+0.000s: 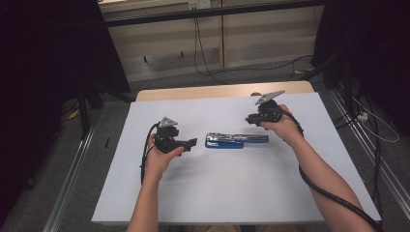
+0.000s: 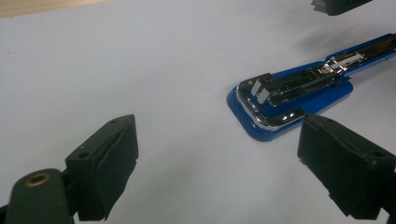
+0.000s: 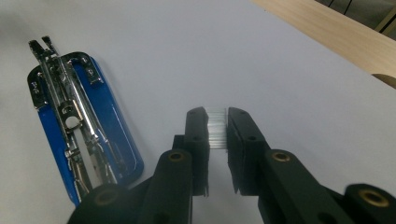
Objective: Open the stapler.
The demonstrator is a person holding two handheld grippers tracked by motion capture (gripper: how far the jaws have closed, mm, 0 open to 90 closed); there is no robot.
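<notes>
Loading a strip of staples into the opened blue stapler

We hold the right gripper (image 3: 217,135) clenched on a small staple strip (image 3: 216,129), at the upper right of centre in the high view; the left gripper (image 2: 219,163) is released, jaws wide apart, nothing between them; the stapler (image 1: 232,140) lies open at the middle of the white sheet (image 1: 208,193), between our hands. We judge the strip should go down level and in line with the open metal channel (image 3: 77,126), while the left steadies the base; we can read no brand or writing.
</notes>
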